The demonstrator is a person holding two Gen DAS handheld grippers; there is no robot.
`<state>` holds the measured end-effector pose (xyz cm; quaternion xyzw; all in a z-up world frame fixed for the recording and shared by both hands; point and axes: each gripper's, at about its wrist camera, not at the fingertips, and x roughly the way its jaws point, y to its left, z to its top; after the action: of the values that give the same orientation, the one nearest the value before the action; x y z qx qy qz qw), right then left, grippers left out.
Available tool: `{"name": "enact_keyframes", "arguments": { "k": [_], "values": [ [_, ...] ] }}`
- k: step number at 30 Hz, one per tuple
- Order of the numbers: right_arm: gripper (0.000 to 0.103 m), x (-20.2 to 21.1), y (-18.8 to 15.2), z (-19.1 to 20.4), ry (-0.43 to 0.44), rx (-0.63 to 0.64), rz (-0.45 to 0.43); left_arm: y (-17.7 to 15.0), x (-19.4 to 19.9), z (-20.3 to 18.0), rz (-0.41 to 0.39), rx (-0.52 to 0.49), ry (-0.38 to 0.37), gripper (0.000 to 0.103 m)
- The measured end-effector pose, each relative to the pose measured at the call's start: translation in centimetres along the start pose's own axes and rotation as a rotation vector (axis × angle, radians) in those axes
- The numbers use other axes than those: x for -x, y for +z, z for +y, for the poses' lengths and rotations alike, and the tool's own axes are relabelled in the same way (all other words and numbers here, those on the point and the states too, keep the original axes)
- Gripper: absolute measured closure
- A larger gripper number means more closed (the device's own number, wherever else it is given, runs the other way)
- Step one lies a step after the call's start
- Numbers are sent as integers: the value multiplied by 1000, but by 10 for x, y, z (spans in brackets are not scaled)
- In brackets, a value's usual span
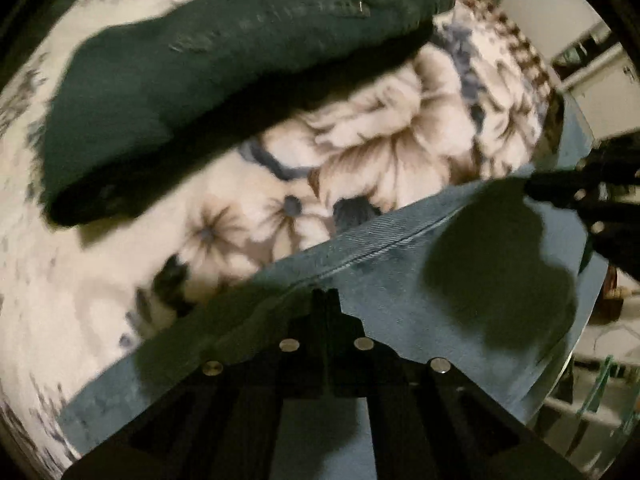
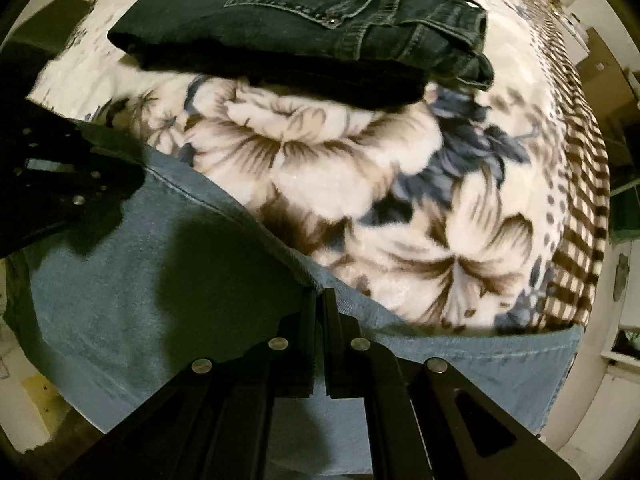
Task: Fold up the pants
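Light blue jeans [image 1: 380, 280] hang stretched between my two grippers above a floral blanket. My left gripper [image 1: 325, 294] is shut on the seamed top edge of the blue jeans. My right gripper [image 2: 319, 296] is shut on the same edge [image 2: 224, 208] further along. Each gripper shows at the side of the other's view: the right one [image 1: 580, 196] and the left one [image 2: 76, 196]. The lower part of the jeans is hidden below the fingers.
A folded pair of dark jeans [image 2: 320, 32] lies on the blanket [image 2: 360, 184] beyond the blue ones, also in the left wrist view [image 1: 200, 80]. The blanket's checked border [image 2: 580, 200] marks the bed's right edge; furniture and floor lie beyond.
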<state>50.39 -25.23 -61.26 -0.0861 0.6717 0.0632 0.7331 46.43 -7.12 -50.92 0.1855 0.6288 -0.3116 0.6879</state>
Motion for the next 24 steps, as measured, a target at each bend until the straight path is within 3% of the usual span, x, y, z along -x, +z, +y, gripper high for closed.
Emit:
{"name": "enact_keyframes", "arguments": {
  "k": [5,10,17,24],
  "values": [
    [100,12,-24,-4,19,-48,-27,-29,49,-6,-113,103,28,103],
    [100,32,-56,-1,33,-70,-53,-68,92,-20,-172,207,24,103],
    [100,72,-122,19,94,-82,-88,-149,126,-64,-176,341,27,103],
    [100,77,-212,65,99,-20,-80,-236,113,-100,-128,490,22,103]
  ]
}}
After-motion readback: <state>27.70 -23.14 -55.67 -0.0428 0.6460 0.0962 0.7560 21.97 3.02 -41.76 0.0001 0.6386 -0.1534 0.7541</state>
